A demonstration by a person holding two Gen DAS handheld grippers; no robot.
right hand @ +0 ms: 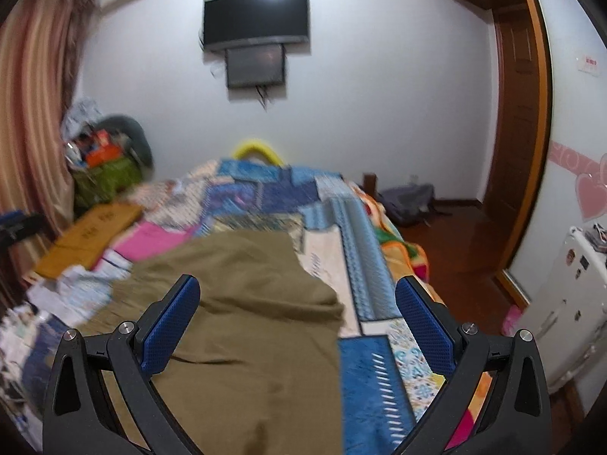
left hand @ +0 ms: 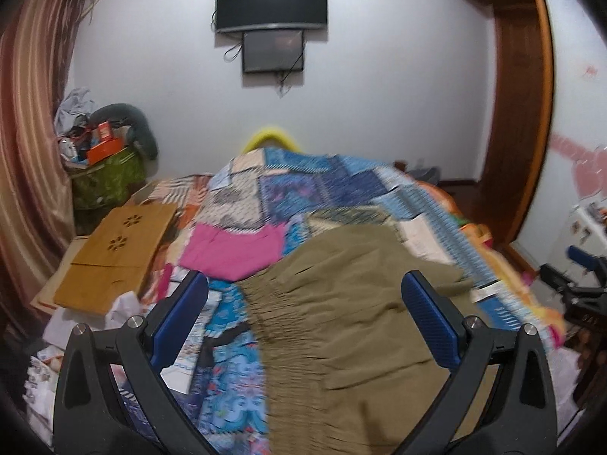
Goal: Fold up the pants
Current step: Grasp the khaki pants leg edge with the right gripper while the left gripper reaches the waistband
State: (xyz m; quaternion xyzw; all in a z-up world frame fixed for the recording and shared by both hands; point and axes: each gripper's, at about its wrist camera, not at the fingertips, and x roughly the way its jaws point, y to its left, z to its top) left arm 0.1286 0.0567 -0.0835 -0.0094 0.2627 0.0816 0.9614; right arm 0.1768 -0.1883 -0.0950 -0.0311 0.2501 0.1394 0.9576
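A bed (left hand: 288, 185) fills the room. Soft, light pants (left hand: 341, 303) lie under both claws. The left claw (left hand: 303, 326) and right claw (right hand: 299, 326) are wide open, holding nothing. Pinch the stretchy waist edge below the left claw.

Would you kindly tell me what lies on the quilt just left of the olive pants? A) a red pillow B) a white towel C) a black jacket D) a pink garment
D: a pink garment lies flat on the patchwork quilt, touching the left edge of the olive pants.
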